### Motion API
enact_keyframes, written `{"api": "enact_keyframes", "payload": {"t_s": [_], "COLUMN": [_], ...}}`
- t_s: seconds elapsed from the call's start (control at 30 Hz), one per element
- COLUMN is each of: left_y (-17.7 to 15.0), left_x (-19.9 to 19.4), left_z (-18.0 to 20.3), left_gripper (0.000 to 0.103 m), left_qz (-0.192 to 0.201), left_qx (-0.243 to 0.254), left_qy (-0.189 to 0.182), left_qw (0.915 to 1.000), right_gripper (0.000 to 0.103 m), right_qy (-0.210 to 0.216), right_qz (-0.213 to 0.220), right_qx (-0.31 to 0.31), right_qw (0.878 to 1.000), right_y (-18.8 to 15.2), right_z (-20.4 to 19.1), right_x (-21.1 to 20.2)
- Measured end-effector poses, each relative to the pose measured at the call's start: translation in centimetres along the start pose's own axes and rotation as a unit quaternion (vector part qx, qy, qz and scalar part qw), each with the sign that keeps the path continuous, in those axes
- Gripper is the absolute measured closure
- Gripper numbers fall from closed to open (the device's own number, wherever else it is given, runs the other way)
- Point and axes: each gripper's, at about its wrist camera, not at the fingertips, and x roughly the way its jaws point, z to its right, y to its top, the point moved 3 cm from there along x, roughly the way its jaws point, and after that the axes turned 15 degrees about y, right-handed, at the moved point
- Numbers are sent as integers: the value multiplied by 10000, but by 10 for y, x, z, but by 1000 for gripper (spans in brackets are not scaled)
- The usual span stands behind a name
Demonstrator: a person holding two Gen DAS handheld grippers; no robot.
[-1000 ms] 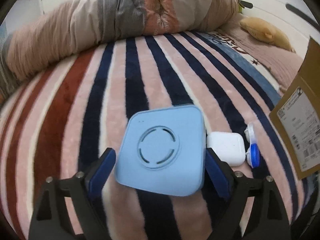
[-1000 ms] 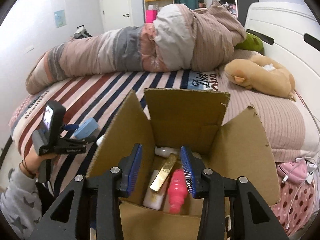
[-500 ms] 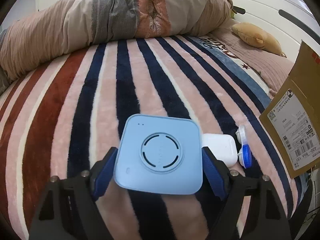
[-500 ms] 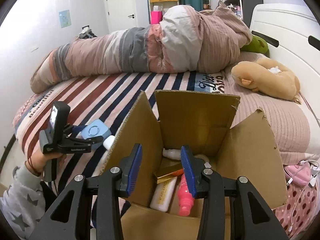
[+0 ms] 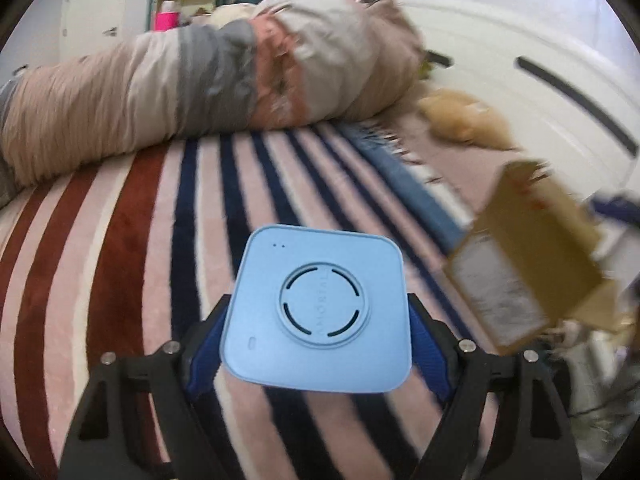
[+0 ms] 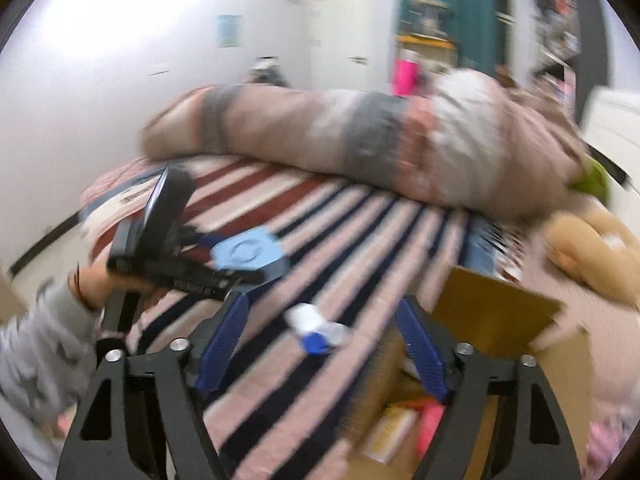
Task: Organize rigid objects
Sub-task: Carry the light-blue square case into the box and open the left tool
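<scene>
- The left claw (image 5: 318, 340) pinches a pale blue, rounded-square plastic device (image 5: 318, 312) by its two side edges, the blue ribbed pads (image 5: 426, 354) pressed against it; a raised ring with four curved slots marks the smooth top face, which is tilted toward the lens.
- Beneath that claw lies the bed (image 5: 132, 264), covered in a plush fleece blanket striped pink, navy and rust red.
- To the claw's right stands a brown cardboard box (image 5: 532, 264) with a white printed label on its near flap, blurred.
- Ahead of the claw, a rolled quilt (image 5: 208, 80) in beige, grey and pink bands runs across the bed; a tan plush toy (image 5: 468, 124) rests to its right.
- The right claw (image 6: 324, 344) hangs with its black arms and blue ribbed pads spread wide, holding nothing.
- Just ahead between its fingers, a small white case (image 6: 302, 316) and a blue-and-clear round piece (image 6: 320, 340) lie touching on the blanket, too blurred to tell more.
- Below and right of that claw, the open box (image 6: 496, 316) holds pink and yellow items, indistinct.
- Ahead to its left, the blue device (image 6: 248, 254) shows again, held above the stripes.
</scene>
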Motion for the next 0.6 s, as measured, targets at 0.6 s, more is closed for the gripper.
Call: {"api": "enact_keyframes", "payload": {"t_s": [0.6], "left_y": [47], "left_x": [-82], "left_z": [102], "left_gripper": [24], "left_qz": [-181], "left_qx": [1152], "left_qy": [-819], "left_qw": [9898], "right_gripper": [25], "right_qy": [230], "right_qz": [206], "right_qx": [-759], "right_qw": [9966], "right_y": [6], "right_z": [-35], "right_x": [22]}}
